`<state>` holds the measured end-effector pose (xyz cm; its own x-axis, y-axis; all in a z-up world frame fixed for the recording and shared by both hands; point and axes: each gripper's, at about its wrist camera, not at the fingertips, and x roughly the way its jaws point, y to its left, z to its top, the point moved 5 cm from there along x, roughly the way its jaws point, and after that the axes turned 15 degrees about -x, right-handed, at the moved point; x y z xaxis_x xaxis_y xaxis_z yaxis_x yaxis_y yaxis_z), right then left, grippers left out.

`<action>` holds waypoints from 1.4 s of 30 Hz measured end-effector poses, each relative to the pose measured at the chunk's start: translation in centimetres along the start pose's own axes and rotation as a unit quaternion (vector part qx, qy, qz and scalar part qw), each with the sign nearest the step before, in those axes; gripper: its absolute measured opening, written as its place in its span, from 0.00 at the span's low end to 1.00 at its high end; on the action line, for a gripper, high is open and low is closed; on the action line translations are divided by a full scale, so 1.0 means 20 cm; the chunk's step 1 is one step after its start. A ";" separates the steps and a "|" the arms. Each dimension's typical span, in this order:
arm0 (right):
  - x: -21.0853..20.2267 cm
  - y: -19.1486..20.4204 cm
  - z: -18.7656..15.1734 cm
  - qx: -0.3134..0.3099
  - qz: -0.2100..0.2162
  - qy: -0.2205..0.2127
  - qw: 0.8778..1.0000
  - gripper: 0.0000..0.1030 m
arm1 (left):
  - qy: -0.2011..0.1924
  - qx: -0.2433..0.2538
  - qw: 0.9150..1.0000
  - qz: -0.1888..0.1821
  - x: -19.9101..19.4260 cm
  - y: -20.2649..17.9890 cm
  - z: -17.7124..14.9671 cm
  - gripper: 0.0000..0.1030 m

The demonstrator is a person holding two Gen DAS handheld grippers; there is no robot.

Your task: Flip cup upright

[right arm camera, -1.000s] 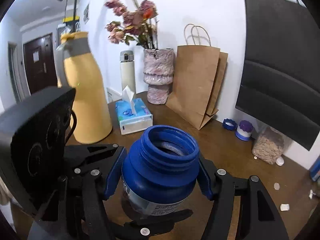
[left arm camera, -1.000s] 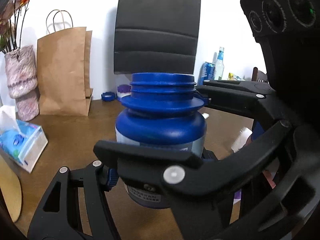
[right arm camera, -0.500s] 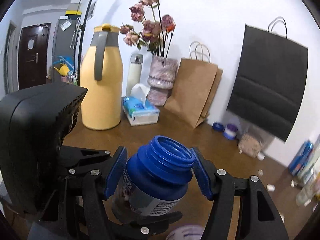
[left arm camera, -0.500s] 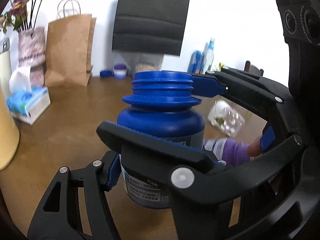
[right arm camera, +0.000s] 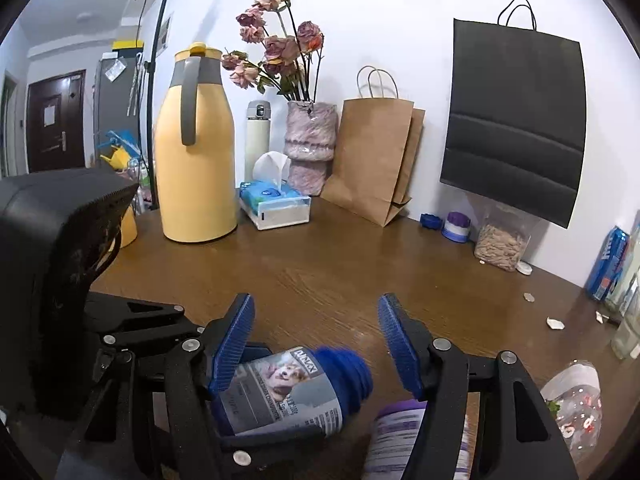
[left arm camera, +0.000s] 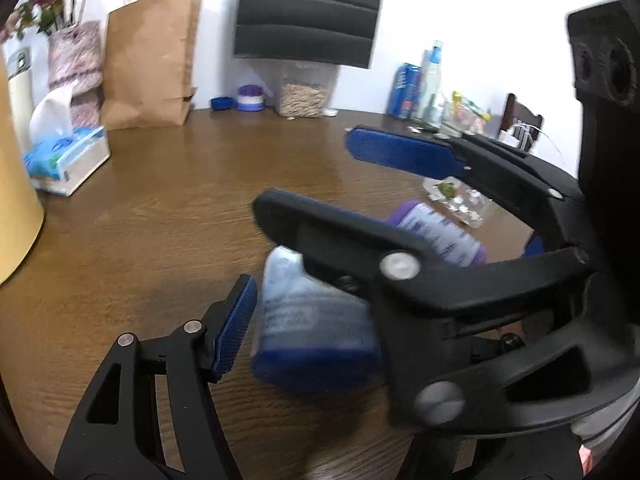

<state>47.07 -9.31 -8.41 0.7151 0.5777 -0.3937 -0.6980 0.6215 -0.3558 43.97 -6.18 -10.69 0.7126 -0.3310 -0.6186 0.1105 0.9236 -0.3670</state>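
The cup is a blue jar (left arm camera: 312, 320) with a grey label and an open blue neck. It is motion-blurred and tipped over between both grippers, low over the brown table (left arm camera: 160, 220). In the right wrist view the jar (right arm camera: 280, 392) leans right, its neck pointing toward the right finger without touching it. My right gripper (right arm camera: 316, 332) stands open around it. My left gripper (left arm camera: 320, 312) is spread wide, with a slight gap between its left pad (left arm camera: 234, 328) and the jar; its other finger is hidden behind the right gripper (left arm camera: 312, 172).
A purple-and-white bottle (right arm camera: 400, 440) and a clear plastic bottle (right arm camera: 572, 404) lie just right of the jar. A yellow jug (right arm camera: 196, 152), tissue box (right arm camera: 276, 208), vase, paper bags and small jars line the back wall. Cans and bottles stand at the far right.
The jar stood upright with both grippers closed around it; now it has dropped and tipped onto its side. Both grippers have pulled back and up from it.
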 end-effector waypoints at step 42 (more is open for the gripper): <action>-0.02 -0.25 -0.22 0.322 0.216 -0.058 0.920 0.70 | -0.045 0.062 0.997 -0.006 -0.10 -0.16 0.04 0.58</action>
<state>50.09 -14.93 -10.33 0.4023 0.8736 -0.2737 -0.7765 0.4840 0.4035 42.81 -8.25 -7.77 0.7690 -0.3283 -0.5485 0.1994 0.9384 -0.2822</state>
